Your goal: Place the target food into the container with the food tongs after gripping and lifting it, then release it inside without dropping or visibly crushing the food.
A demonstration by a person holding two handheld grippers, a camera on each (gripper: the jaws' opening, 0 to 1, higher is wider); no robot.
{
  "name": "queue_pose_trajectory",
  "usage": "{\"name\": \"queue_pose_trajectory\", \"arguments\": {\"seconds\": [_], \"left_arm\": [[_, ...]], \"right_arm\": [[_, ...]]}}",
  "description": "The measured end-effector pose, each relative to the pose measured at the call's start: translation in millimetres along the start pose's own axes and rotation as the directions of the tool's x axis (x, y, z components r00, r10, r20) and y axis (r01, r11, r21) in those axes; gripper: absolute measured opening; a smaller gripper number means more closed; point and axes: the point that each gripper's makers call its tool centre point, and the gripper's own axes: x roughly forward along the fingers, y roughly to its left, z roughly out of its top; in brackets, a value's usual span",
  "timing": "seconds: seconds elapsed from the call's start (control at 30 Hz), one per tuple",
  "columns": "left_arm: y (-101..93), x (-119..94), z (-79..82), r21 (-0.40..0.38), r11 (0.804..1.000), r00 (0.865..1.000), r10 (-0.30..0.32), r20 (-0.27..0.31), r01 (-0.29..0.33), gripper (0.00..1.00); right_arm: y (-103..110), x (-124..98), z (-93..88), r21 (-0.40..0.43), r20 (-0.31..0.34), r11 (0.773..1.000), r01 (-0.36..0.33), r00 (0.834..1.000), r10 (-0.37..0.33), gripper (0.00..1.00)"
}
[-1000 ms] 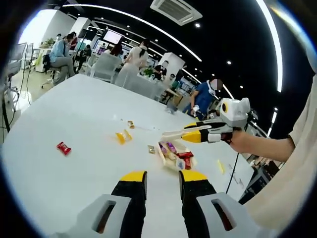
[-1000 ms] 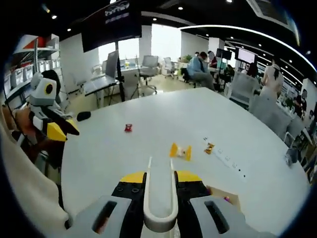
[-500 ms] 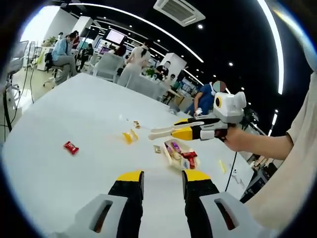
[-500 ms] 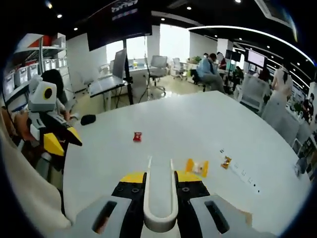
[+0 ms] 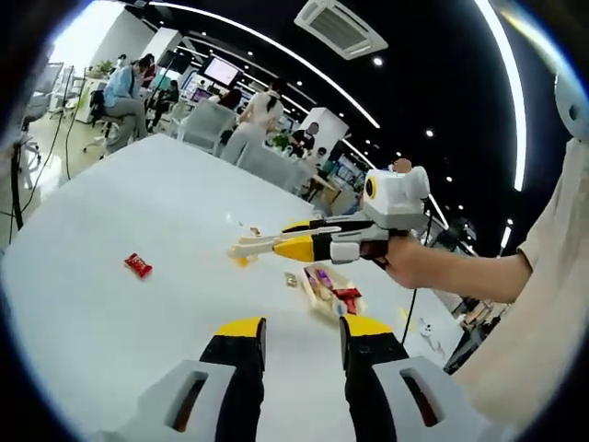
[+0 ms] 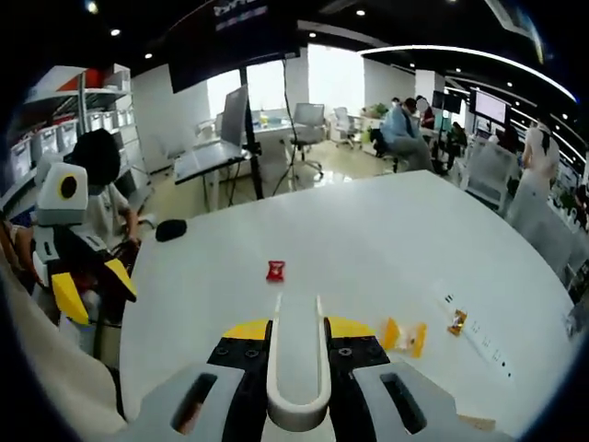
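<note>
My right gripper (image 6: 297,329) is shut on white food tongs (image 6: 297,364), whose two tips stand apart with nothing between them. A red wrapped candy (image 6: 275,270) lies on the white table just beyond the tips. A yellow packet (image 6: 405,336) and a gold candy (image 6: 456,322) lie to the right. In the left gripper view the right gripper (image 5: 336,245) hangs over the table in a person's hand, and the tongs (image 5: 253,246) point left. Below it stands the container (image 5: 329,291) with several wrapped foods. The red candy (image 5: 138,265) lies far left. My left gripper (image 5: 302,336) is open with nothing in it.
The round white table (image 6: 368,239) is wide and mostly bare. A black mouse (image 6: 170,228) lies near its far left edge. The left gripper (image 6: 78,276) shows at the left, off the table. Office chairs, desks and people stand beyond the table.
The right gripper with the tongs has swung left over the table, away from the container; the red candy now lies straight ahead of the tips. The left gripper has barely moved.
</note>
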Motion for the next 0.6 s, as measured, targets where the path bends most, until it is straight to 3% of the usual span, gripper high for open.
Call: {"name": "queue_pose_trajectory", "arguments": {"seconds": [0.6], "left_arm": [[34.2,-30,-0.4,-0.051,0.995,0.996,0.082,0.042,-0.080,0.34]], "right_arm": [[34,66,18.7,-0.042,-0.033,0.997,-0.071,0.997,0.070,0.21]]}}
